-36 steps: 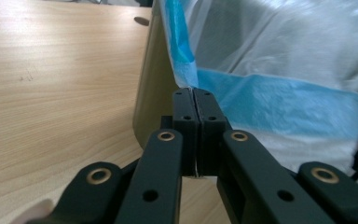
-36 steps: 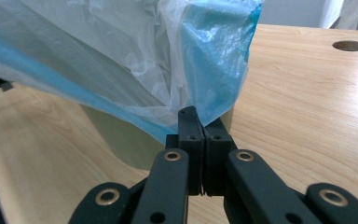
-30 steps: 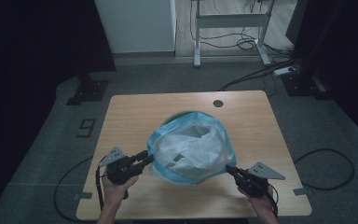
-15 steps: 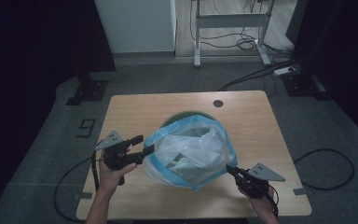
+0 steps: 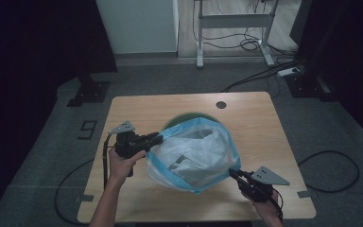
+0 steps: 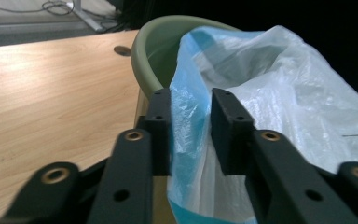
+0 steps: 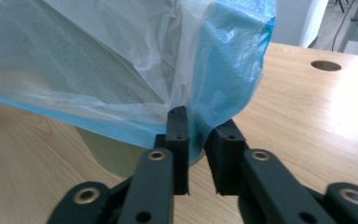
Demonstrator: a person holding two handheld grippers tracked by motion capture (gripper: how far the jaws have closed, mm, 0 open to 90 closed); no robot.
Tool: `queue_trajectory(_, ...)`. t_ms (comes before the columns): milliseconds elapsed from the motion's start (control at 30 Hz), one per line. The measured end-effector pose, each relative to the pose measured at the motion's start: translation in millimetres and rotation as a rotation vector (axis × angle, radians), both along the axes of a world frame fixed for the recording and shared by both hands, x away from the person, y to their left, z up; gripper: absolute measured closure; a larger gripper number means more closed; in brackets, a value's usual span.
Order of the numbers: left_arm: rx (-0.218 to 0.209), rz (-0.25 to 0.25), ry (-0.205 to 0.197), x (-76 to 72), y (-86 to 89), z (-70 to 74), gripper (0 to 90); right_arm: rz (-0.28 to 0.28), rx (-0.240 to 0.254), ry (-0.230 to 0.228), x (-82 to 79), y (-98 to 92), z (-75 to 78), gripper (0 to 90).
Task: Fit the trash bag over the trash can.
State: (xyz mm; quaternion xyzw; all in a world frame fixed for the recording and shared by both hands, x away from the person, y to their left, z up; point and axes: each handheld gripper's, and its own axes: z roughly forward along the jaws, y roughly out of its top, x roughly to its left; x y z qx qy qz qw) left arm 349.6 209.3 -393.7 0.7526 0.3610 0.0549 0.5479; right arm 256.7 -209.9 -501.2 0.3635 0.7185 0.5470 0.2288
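A wooden table [image 5: 137,111] with a round cable hole [image 5: 221,104] is seen on a grey carpet [image 5: 47,142]. Behind it, a white cabinet [image 5: 137,26], a metal desk frame [image 5: 234,21] and black cables [image 5: 260,78] are placed.

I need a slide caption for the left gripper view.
Left tool around the bag's blue rim, beside the green bin.

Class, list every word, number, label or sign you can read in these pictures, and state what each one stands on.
"9" – a dark numeral marked on the grey floor, left of the light wooden table.
Nothing readable appears on the blue-rimmed clear plastic bag, the pale green round bin or the black grippers.
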Motion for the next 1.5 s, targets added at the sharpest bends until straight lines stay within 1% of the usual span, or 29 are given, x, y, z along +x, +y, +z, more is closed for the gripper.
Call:
queue_trajectory(67,-0.013,-0.002,-0.013,-0.9,2.6,0.6,78.1,0.006,0.006,-0.017,-1.4,-1.1,4.2,66.1)
queue_trajectory(100,-0.015,-0.003,-0.018,-1.4,3.3,1.0,82.2,0.002,0.012,-0.029,-2.5,-1.8,7.4,60.0)
queue_trajectory(133,-0.012,0.000,-0.024,-2.1,3.3,1.1,84.3,-0.005,0.018,-0.037,-3.6,-2.8,10.8,55.0)
queue_trajectory(267,0.000,0.015,-0.060,-5.7,2.5,-0.1,88.9,-0.045,0.053,-0.063,-7.9,-11.4,22.3,43.0)
queue_trajectory(333,-0.010,0.022,-0.078,-7.3,2.7,-0.6,89.2,-0.064,0.080,-0.063,-9.4,-17.4,27.3,38.6)
queue_trajectory(400,-0.018,0.028,-0.088,-7.5,4.0,-0.3,89.2,-0.069,0.101,-0.070,-10.2,-23.0,33.5,37.9)
queue_trajectory(467,-0.042,0.027,-0.085,-6.4,5.9,0.9,89.2,-0.073,0.118,-0.089,-8.1,-26.0,41.8,36.9)
queue_trajectory(500,-0.051,0.024,-0.085,-5.9,6.4,1.7,89.2,-0.072,0.136,-0.093,-6.3,-26.4,46.9,36.9)
queue_trajectory(567,-0.048,0.024,-0.090,-5.5,5.8,3.7,89.2,-0.064,0.159,-0.103,-0.9,-23.9,57.9,36.8)
queue_trajectory(633,-0.047,0.018,-0.091,-5.5,4.2,5.6,89.1,-0.051,0.152,-0.114,6.3,-16.8,69.8,36.8)
queue_trajectory(700,-0.042,0.017,-0.102,-6.1,2.9,7.7,89.1,-0.037,0.139,-0.122,15.2,-7.2,82.0,36.7)
queue_trajectory(767,-0.043,0.017,-0.111,-6.1,2.4,9.5,89.1,-0.019,0.116,-0.118,25.7,3.8,93.4,36.6)
queue_trajectory(833,-0.057,0.021,-0.116,-5.7,2.0,10.5,89.3,-0.007,0.094,-0.109,37.1,15.0,103.0,36.6)
queue_trajectory(867,-0.060,0.020,-0.118,-5.3,2.0,10.6,89.3,0.002,0.083,-0.103,42.9,20.3,107.0,37.2)
queue_trajectory(933,-0.064,0.012,-0.114,-3.6,1.3,10.2,89.3,0.022,0.053,-0.106,53.5,30.8,113.4,40.3)
queue_trajectory(1000,-0.058,0.012,-0.117,-2.1,0.5,9.4,89.5,0.038,-0.017,-0.102,63.7,41.9,117.3,44.8)
queue_trajectory(1033,-0.059,0.012,-0.119,-1.5,0.5,9.1,89.6,0.043,-0.040,-0.094,68.3,46.1,118.2,49.6)
queue_trajectory(1067,-0.061,0.013,-0.121,-1.1,0.6,8.8,89.6,0.044,-0.054,-0.084,72.2,49.0,118.5,57.7)
queue_trajectory(1133,-0.064,0.020,-0.129,-0.3,1.2,8.7,89.7,0.010,-0.089,-0.066,77.8,52.3,117.5,72.9)
queue_trajectory(1167,-0.068,0.023,-0.132,0.0,1.6,8.6,89.8,0.003,-0.097,-0.056,80.1,52.2,116.4,80.4)
queue_trajectory(1200,-0.073,0.024,-0.133,0.7,2.0,8.4,89.8,-0.004,-0.104,-0.046,82.3,51.3,115.2,85.0)
queue_trajectory(1233,-0.075,0.026,-0.134,1.4,2.2,8.1,89.8,-0.015,-0.106,-0.045,84.0,49.5,114.0,87.7)
queue_trajectory(1300,-0.076,0.033,-0.135,3.1,2.4,7.3,89.9,-0.032,-0.088,-0.053,85.8,44.3,112.1,88.5)
queue_trajectory(1433,-0.075,0.063,-0.141,5.8,2.6,6.9,89.9,-0.075,-0.061,-0.092,86.0,34.8,110.9,88.7)
queue_trajectory(1500,-0.083,0.075,-0.130,9.0,2.9,7.2,89.9,-0.084,-0.060,-0.104,87.9,31.7,111.7,88.8)
